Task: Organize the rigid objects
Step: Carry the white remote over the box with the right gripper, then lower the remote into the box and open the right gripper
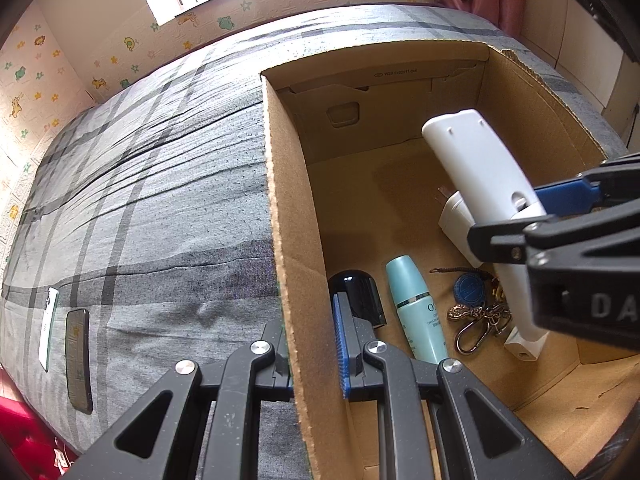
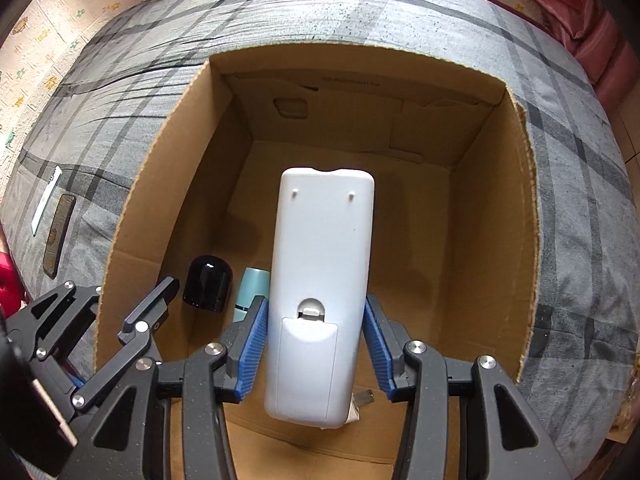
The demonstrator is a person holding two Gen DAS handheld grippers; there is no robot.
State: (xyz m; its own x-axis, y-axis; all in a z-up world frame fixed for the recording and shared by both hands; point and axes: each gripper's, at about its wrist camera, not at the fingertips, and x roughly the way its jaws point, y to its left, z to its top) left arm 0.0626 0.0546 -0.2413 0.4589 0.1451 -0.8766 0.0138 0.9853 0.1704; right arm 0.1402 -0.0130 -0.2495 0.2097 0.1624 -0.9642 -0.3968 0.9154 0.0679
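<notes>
An open cardboard box [image 1: 280,208] [image 2: 152,184] stands on a grey plaid bed. My right gripper [image 2: 316,344] [image 1: 532,208] is shut on a white remote control [image 2: 320,280] [image 1: 480,168], back side up, above the box's inside. My left gripper [image 1: 308,344] [image 2: 132,312] has its fingers on either side of the box's left wall. Whether it clamps the wall I cannot tell. Inside lie a black cap-shaped object [image 1: 358,296] [image 2: 208,280], a teal bottle [image 1: 418,308] [image 2: 250,284], a key bunch [image 1: 476,308] and a white plug adapter [image 1: 456,220].
A white phone [image 1: 48,328] [image 2: 46,200] and a dark phone [image 1: 78,360] [image 2: 58,236] lie on the bed at the far left. A wallpapered wall [image 1: 100,52] runs behind the bed. Pink fabric [image 2: 600,48] lies at the right.
</notes>
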